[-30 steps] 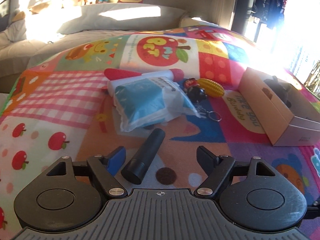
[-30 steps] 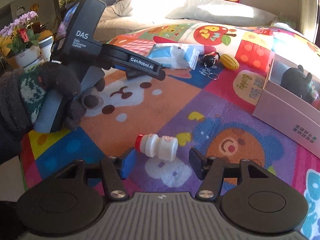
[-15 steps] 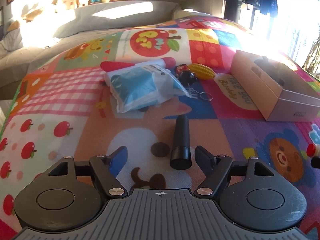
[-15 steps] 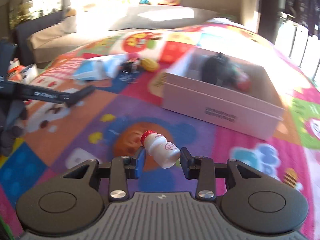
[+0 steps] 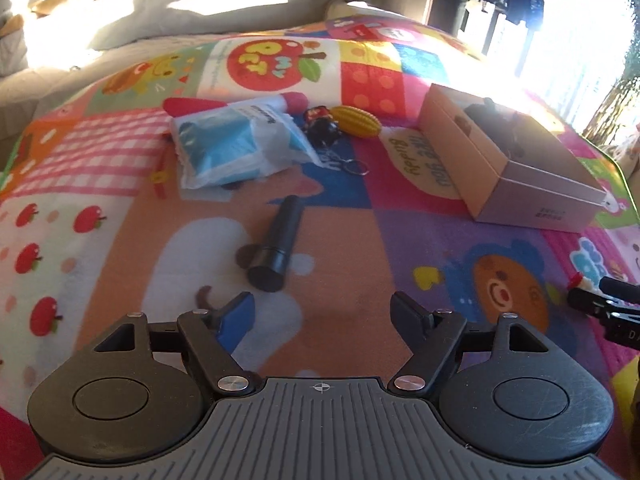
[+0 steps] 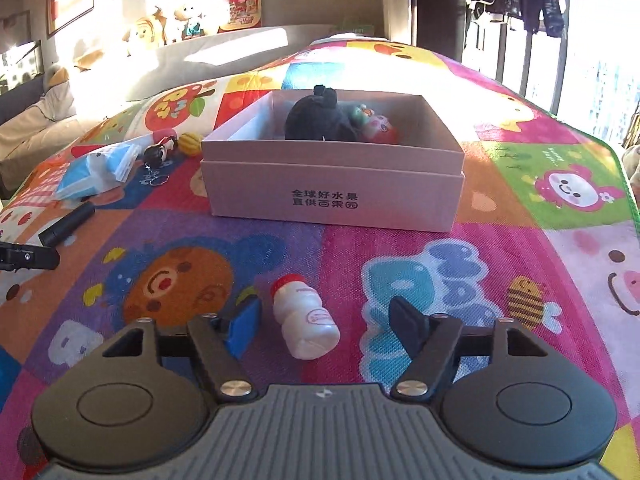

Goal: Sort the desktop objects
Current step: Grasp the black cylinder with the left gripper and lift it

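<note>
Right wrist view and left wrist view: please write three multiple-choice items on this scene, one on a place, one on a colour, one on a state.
1. Where is the small white bottle?
A. inside the pink box
B. on the mat between the fingers of the right hand-held gripper
C. on the blue packet

2. What colour is the bottle's cap?
A. red
B. green
C. black

3. In what state is the left hand-held gripper?
A. shut on the black cylinder
B. shut on nothing
C. open, holding nothing

Answers:
1 B: the bottle lies on the mat between the spread fingers of the right hand-held gripper, in front of the pink box.
2 A: the cap is red.
3 C: the fingers are wide apart, and the black cylinder lies on the mat ahead of them.
</note>
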Action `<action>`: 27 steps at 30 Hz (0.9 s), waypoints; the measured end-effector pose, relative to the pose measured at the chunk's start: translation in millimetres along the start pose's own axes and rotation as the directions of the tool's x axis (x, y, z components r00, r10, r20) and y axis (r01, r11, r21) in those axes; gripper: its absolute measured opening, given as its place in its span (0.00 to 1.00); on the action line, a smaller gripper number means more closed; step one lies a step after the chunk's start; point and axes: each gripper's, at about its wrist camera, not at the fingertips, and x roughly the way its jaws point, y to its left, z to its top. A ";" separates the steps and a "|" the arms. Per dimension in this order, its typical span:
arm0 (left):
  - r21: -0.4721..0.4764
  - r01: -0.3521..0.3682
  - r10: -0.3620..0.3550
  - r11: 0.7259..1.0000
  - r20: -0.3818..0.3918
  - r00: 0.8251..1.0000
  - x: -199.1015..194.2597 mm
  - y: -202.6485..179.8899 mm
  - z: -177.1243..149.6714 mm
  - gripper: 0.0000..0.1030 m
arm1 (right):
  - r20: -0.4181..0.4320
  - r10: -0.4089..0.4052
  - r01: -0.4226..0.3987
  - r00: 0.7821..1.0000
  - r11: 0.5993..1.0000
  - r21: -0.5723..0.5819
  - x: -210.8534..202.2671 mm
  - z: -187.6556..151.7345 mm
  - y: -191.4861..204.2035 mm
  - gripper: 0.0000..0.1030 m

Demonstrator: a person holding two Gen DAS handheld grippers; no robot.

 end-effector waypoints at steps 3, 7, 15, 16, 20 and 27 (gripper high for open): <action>-0.001 -0.039 0.039 0.999 0.005 0.999 10.5 -5.6 6.6 0.80 | 0.000 0.001 -0.001 1.000 1.000 0.020 0.0 -0.7 -2.4 0.74; -0.032 -0.045 0.046 0.998 0.019 0.999 25.6 -1.4 18.5 0.83 | 0.005 -0.009 0.009 1.000 1.000 0.015 -0.9 -1.4 -0.7 0.76; -0.089 -0.103 0.107 0.991 0.044 0.993 56.2 16.1 49.8 0.89 | -0.006 -0.017 0.017 1.000 0.999 0.027 1.8 -0.4 -1.4 0.82; -0.105 -0.100 0.106 0.989 0.045 0.993 60.0 17.8 53.3 0.91 | -0.008 -0.019 0.019 1.000 0.999 0.028 2.0 -0.8 -1.3 0.82; -0.100 -0.136 0.143 0.986 0.059 0.988 72.5 17.5 63.1 0.90 | -0.017 -0.033 0.033 0.999 0.999 0.029 4.1 -0.6 -0.2 0.84; 0.035 -0.201 0.197 0.979 0.089 0.976 80.3 6.2 62.3 0.77 | -0.019 -0.035 0.035 0.999 0.999 0.037 5.2 -0.6 -1.0 0.85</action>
